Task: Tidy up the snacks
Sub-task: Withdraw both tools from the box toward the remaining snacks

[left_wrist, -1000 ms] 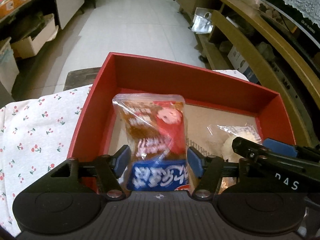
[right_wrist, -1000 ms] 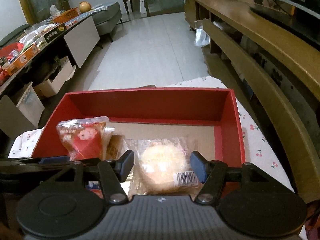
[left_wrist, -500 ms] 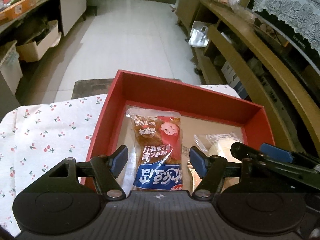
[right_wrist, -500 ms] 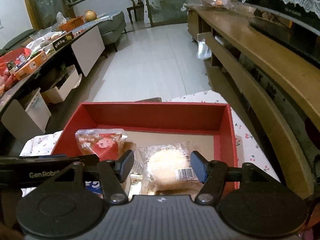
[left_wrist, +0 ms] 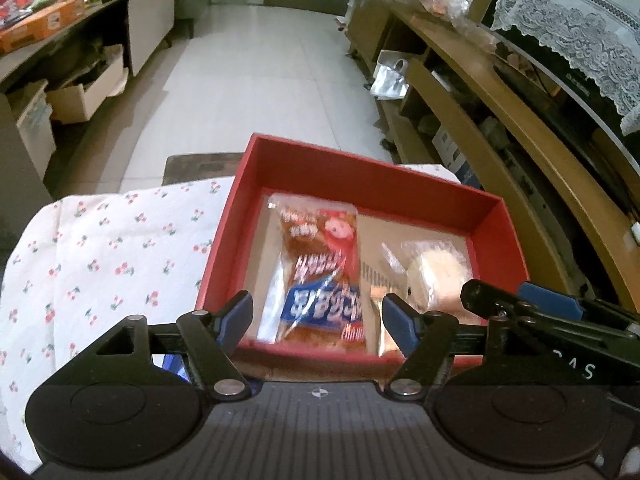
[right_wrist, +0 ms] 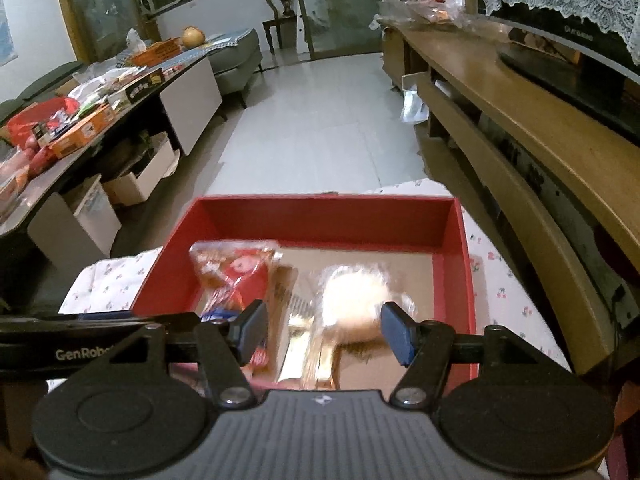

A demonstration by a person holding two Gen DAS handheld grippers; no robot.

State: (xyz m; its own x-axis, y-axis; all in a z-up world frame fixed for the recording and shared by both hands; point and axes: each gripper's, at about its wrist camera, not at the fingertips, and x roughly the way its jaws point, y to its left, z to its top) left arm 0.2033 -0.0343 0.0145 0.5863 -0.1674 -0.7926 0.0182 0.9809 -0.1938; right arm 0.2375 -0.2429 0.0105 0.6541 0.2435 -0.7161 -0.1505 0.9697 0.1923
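Left wrist view: my left gripper (left_wrist: 316,318) hangs with its jaws wide and nothing between them, poised above the near wall of the red box (left_wrist: 360,184). Inside the box, at 12 o'clock from the fingertips, the red-and-blue snack packet (left_wrist: 320,268) lies flat along the left half of the cardboard floor. At 2 o'clock sits the clear-wrapped round pastry (left_wrist: 436,270), well apart from the far wall. I judge both were laid lengthwise, side by side, to leave the back of the box free. My right gripper (left_wrist: 492,300) enters at 3 o'clock. The box rests on the cherry-print cloth (left_wrist: 104,256), at 10 o'clock.

Right wrist view: my right gripper (right_wrist: 323,334) is likewise spread wide and empty, above the near end of the box (right_wrist: 460,256). The pastry (right_wrist: 354,300), blurred, lies at 12 o'clock between the fingertips' line of sight; the snack packet (right_wrist: 236,276) lies at 11 o'clock. A gold-coloured wrapper (right_wrist: 316,354) shows just below the pastry; whether it is a separate snack I cannot tell.
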